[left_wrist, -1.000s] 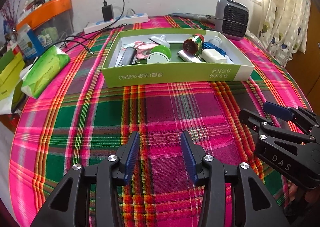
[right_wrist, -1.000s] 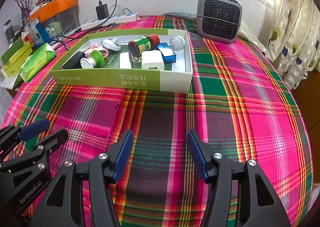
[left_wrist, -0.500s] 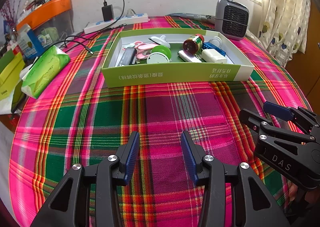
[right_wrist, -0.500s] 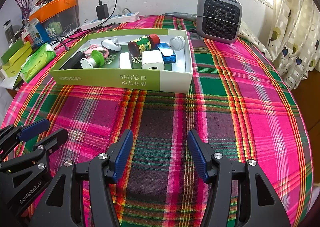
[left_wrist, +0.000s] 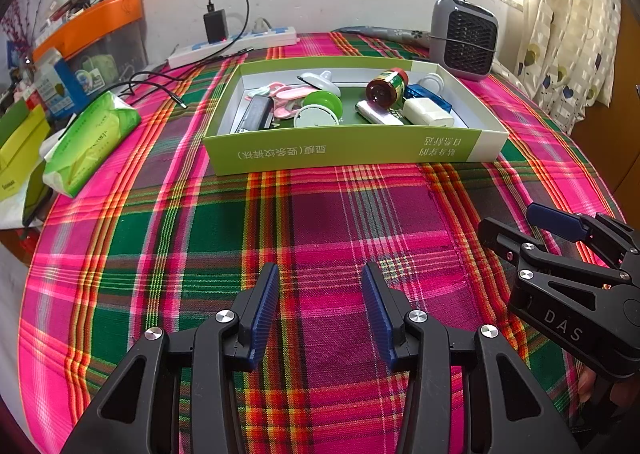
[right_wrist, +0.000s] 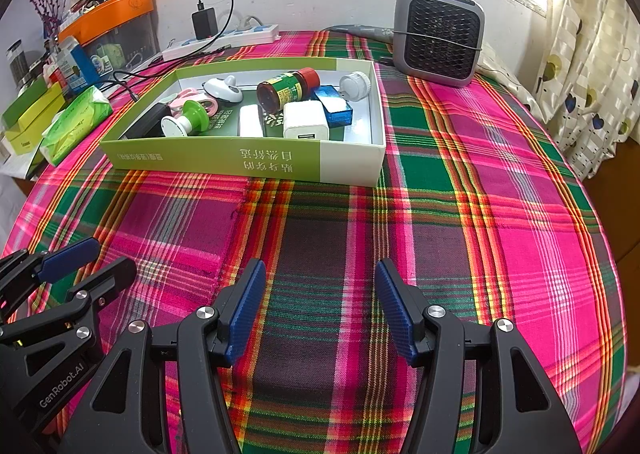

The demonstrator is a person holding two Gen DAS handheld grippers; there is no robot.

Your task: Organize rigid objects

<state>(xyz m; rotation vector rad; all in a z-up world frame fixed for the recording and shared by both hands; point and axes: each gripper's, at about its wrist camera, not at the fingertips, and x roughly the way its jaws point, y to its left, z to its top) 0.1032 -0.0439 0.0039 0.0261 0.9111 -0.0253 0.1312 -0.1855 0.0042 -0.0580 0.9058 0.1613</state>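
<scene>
A green and white cardboard box (left_wrist: 280, 152) (right_wrist: 208, 160) stands on the plaid tablecloth beyond both grippers. Inside lie a brown bottle with a red cap (left_wrist: 386, 88) (right_wrist: 286, 90), a white charger block (right_wrist: 304, 122) (left_wrist: 426, 114), a blue flat item (right_wrist: 334, 108), a green and white round piece (left_wrist: 320, 110) (right_wrist: 188, 120), pink items (left_wrist: 280, 94), a black item (left_wrist: 256, 116) and a white round knob (right_wrist: 354, 84). My left gripper (left_wrist: 320, 308) hangs open over bare cloth, empty. My right gripper (right_wrist: 320, 308) is open and empty too, to the right of the left one.
A grey fan heater (right_wrist: 438, 40) stands behind the box at the right. A power strip with a black charger (left_wrist: 224, 40) lies at the back. A green tissue pack (left_wrist: 90, 140) and yellow-green boxes (right_wrist: 28, 120) sit at the left edge. Curtains (right_wrist: 592, 74) hang at the right.
</scene>
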